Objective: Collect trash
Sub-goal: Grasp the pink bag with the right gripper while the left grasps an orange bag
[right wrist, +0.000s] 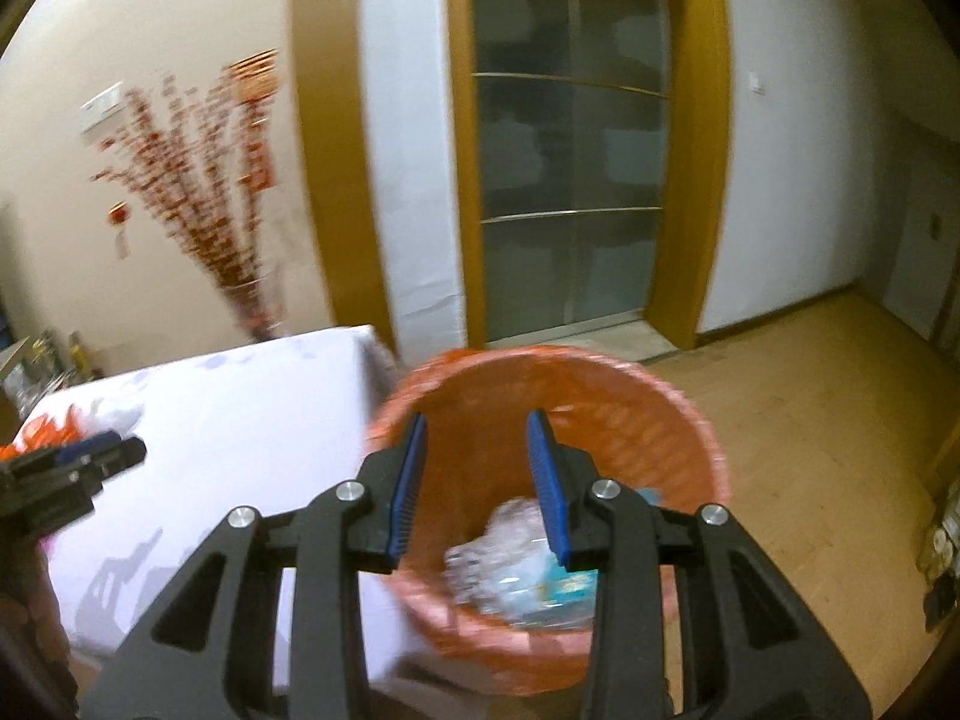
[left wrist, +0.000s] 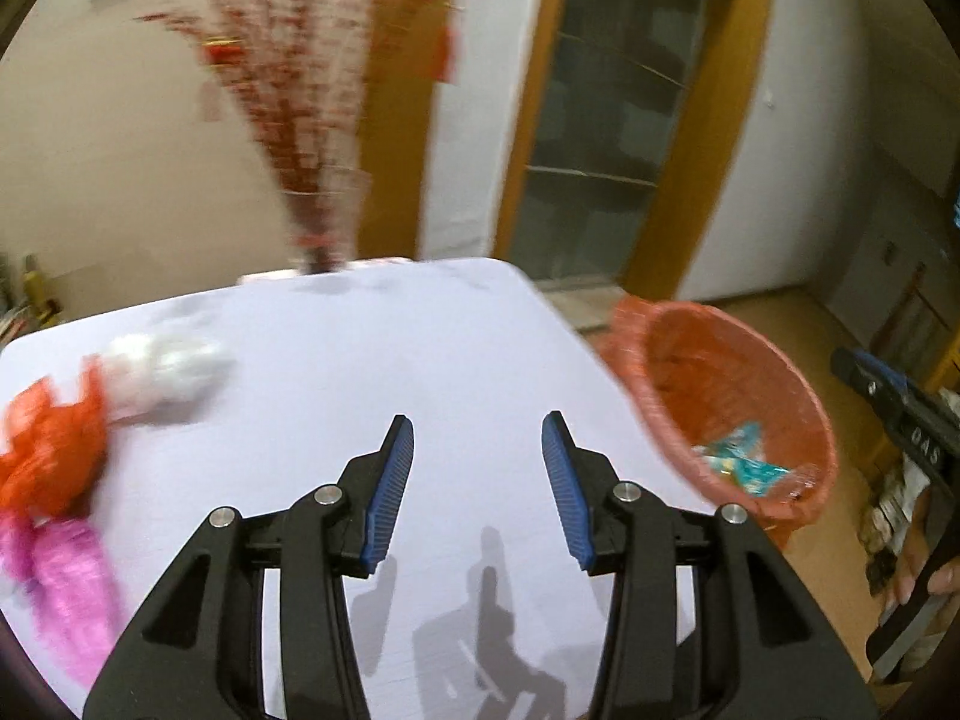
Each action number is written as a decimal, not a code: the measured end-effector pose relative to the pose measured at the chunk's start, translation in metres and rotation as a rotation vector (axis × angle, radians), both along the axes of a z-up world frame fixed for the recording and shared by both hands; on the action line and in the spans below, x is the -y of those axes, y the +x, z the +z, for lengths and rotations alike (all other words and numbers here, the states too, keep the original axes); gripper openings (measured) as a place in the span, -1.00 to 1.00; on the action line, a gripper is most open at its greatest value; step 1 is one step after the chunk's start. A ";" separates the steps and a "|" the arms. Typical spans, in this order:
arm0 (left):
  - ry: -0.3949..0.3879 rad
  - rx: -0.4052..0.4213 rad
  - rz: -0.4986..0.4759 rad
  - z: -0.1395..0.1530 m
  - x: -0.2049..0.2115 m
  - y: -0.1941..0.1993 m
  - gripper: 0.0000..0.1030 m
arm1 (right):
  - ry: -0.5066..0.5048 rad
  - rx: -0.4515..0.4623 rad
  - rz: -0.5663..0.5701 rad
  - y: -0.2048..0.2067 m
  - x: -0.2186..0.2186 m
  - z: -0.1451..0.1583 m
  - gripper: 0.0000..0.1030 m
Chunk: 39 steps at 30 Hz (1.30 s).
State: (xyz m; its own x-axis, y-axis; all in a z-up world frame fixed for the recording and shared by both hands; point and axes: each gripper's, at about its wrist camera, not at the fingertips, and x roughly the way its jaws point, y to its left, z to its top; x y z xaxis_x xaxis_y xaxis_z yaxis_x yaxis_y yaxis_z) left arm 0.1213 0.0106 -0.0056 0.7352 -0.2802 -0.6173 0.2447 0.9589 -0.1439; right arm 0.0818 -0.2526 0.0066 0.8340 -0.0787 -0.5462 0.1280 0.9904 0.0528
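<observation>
My left gripper (left wrist: 478, 433) is open and empty above the white table (left wrist: 372, 348). Trash lies at the table's left: a crumpled white wad (left wrist: 165, 372), an orange wrapper (left wrist: 51, 450) and a pink wrapper (left wrist: 69, 588). An orange bin (left wrist: 720, 360) lined with an orange bag stands off the table's right edge with blue and clear wrappers (left wrist: 741, 462) inside. My right gripper (right wrist: 477, 432) is open and empty above the bin (right wrist: 690, 420), over the trash in it (right wrist: 510, 564). The left gripper also shows in the right wrist view (right wrist: 114, 450), and the right gripper in the left wrist view (left wrist: 864, 369).
A vase of red blossom branches (left wrist: 312, 120) stands at the table's far edge. A wood-framed glass door (right wrist: 570, 180) is behind the bin. Wooden floor (right wrist: 810, 390) stretches to the right. Cluttered items (left wrist: 27, 300) sit far left by the wall.
</observation>
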 end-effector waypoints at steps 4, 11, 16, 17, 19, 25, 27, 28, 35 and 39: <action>0.032 0.028 0.107 0.003 -0.044 -0.012 -0.09 | 0.004 -0.012 0.111 0.005 -0.048 -0.003 -0.31; 0.063 0.054 0.315 0.004 -0.133 -0.042 -0.08 | 0.047 -0.052 0.338 0.020 -0.149 -0.009 -0.31; 0.066 0.068 0.452 0.005 -0.189 -0.061 -0.07 | 0.084 -0.066 0.493 0.028 -0.226 -0.007 -0.23; 0.066 0.068 0.473 0.005 -0.198 -0.063 -0.07 | 0.101 -0.073 0.515 0.029 -0.236 -0.008 -0.23; 0.063 0.069 0.520 0.003 -0.218 -0.069 -0.07 | 0.151 -0.102 0.565 0.032 -0.260 -0.011 -0.22; 0.040 0.059 0.606 -0.001 -0.249 -0.078 -0.07 | 0.150 -0.213 0.733 0.018 -0.343 -0.042 -0.11; 0.032 0.056 0.620 -0.003 -0.259 -0.079 -0.07 | 0.147 -0.246 0.753 0.018 -0.357 -0.052 -0.05; 0.026 0.054 0.626 -0.003 -0.263 -0.080 -0.07 | 0.146 -0.264 0.758 0.019 -0.361 -0.057 -0.04; 0.009 0.041 0.631 -0.008 -0.265 -0.081 -0.07 | 0.140 -0.327 0.771 0.022 -0.369 -0.081 -0.84; 0.012 0.040 0.623 -0.008 -0.263 -0.080 -0.07 | 0.135 -0.266 0.751 0.016 -0.348 -0.065 -0.88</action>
State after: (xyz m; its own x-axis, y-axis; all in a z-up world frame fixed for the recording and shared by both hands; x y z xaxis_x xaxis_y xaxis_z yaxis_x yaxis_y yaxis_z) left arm 0.0417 0.2736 -0.0139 0.7806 0.2157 -0.5866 -0.3563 0.9247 -0.1341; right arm 0.0979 0.0949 -0.0586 0.4791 0.5316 -0.6984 -0.5436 0.8044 0.2394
